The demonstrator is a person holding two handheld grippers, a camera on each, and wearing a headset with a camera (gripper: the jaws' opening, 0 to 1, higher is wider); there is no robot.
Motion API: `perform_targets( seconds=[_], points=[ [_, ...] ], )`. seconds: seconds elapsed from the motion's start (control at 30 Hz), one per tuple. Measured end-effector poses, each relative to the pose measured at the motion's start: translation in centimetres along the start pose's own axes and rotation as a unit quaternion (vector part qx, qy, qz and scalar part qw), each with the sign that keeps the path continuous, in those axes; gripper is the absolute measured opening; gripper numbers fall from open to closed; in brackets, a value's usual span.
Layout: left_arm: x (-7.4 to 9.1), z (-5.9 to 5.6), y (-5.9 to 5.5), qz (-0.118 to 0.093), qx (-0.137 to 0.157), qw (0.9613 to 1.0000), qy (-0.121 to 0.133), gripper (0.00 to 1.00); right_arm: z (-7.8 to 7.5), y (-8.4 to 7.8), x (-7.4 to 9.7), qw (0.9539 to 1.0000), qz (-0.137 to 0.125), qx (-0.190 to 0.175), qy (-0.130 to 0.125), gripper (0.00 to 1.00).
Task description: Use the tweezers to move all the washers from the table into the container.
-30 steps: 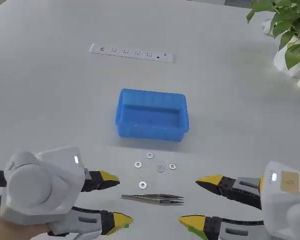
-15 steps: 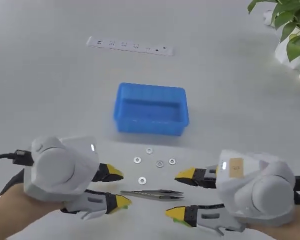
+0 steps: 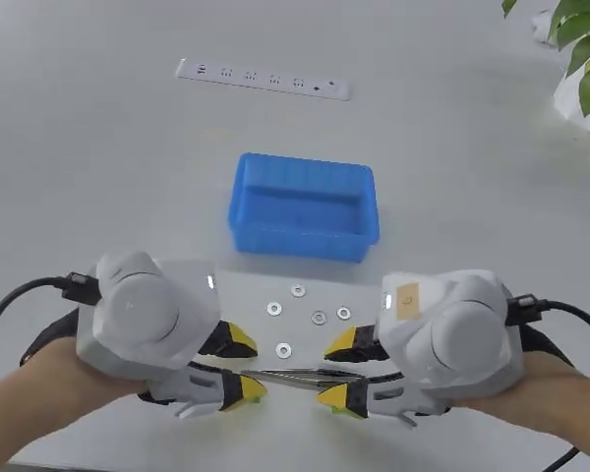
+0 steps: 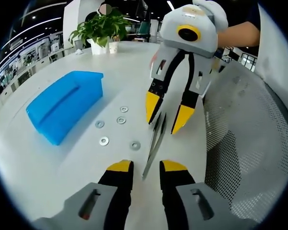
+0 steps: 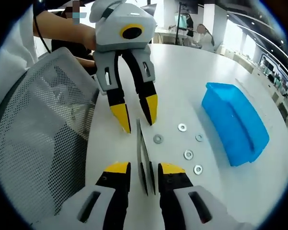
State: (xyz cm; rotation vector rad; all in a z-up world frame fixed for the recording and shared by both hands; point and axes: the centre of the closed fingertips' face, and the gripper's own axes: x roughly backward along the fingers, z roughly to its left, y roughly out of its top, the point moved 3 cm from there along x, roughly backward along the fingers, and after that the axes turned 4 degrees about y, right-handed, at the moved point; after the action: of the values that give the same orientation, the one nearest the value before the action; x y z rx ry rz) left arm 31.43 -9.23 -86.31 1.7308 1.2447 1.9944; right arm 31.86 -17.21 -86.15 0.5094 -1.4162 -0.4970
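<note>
**Head view.** We count one blue container at centre, open-topped. Five washers lie loose on the white table just below it, four clustered and one lower down. One pair of tweezers lies flat and crosswise at lower centre. The left gripper is at lower left and the right gripper at lower right. Their yellow tips face each other over the two ends of the tweezers, and both pairs of jaws are spread. We also list one white power strip at the top and one plant in the upper right corner. A small yellow label sits on the right gripper's housing, its mark too small to read. Bare tabletop lies open left and right of the container. The table's near edge runs along the bottom of the frame.

**Left gripper view.** The left gripper's own jaws rise at bottom centre, parted, with one end of the tweezers in the gap between them. The right gripper hangs at upper centre, jaws apart astride the far end. We again count five washers, left of the tweezers, and the container is at left. The table edge curves down the right, with a mesh chair beyond it.

**Right gripper view.** The right gripper's own jaws are parted, and the tweezers' end lies between them. We cannot tell whether it touches a jaw. The left gripper is at upper centre, jaws apart. The five washers lie right of centre, and the container is at far right.
</note>
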Motion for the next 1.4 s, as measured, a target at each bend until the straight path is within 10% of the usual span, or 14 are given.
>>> perform_targets(
  seconds=[0.47,1.0,1.4],
  points=[
    [-0.4,-0.2,0.3,0.015,-0.043,0.9986,-0.026,0.17,-0.5,0.3,-0.5,0.9988,0.032,0.022,0.031,0.15],
    [0.0,-0.7,0.5,0.026,-0.028,0.9984,-0.041,0.06,-0.6,0.3,-0.7,0.9955,0.058,0.070,0.024,0.08],
    [2.3,-0.5,2.9,-0.002,-0.053,0.9979,-0.038,0.06,-0.5,1.1,0.2,0.9965,0.016,0.081,-0.008,0.07]
  ],
)
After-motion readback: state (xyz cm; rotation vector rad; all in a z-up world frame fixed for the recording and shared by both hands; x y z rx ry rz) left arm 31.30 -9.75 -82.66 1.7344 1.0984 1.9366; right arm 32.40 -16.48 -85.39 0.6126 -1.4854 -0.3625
